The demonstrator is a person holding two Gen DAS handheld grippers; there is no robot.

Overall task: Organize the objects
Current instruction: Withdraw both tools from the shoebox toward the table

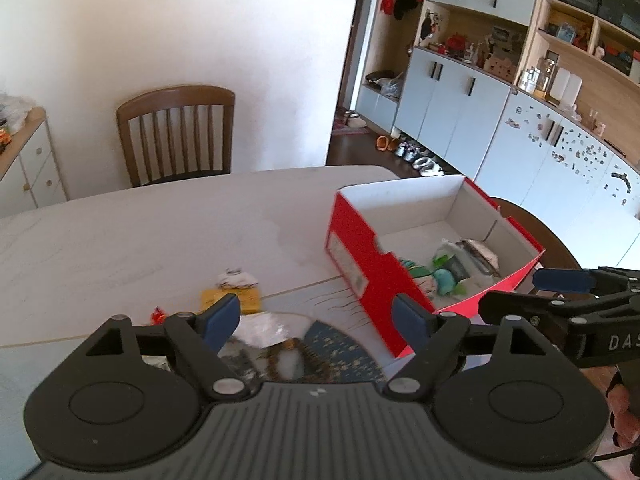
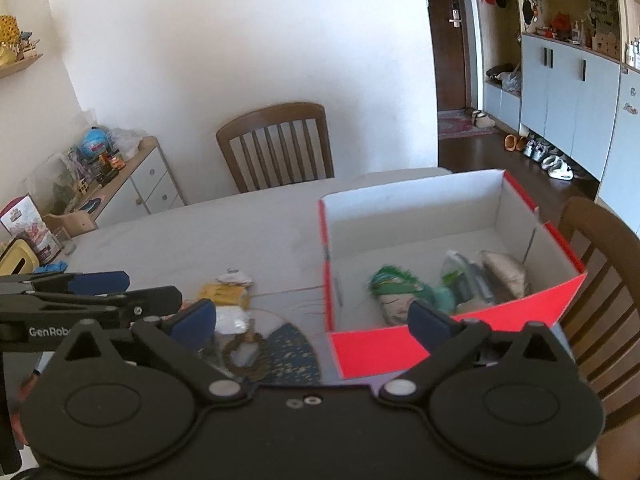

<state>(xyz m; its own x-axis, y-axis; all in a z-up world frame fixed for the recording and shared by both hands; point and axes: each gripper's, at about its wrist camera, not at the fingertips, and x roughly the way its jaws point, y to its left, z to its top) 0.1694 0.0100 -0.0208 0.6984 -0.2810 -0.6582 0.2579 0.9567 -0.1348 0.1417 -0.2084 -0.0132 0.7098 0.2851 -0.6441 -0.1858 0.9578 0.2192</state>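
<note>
One red box (image 2: 452,344), two wooden chairs (image 2: 280,144), one yellow packet (image 2: 222,294), one blue-patterned fan (image 2: 288,354).

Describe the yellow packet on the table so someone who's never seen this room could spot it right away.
Start at the red box on the white table. Left of the box, loose items lie beside a blue round mat. The yellow packet is the flat one just beyond the mat, in front of a small white wrapper; nothing else there is yellow.

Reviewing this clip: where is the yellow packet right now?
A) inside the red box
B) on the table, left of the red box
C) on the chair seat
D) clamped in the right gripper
B: the yellow packet lies on the table, outside and left of the red box, with no gripper fingers touching it.
</note>
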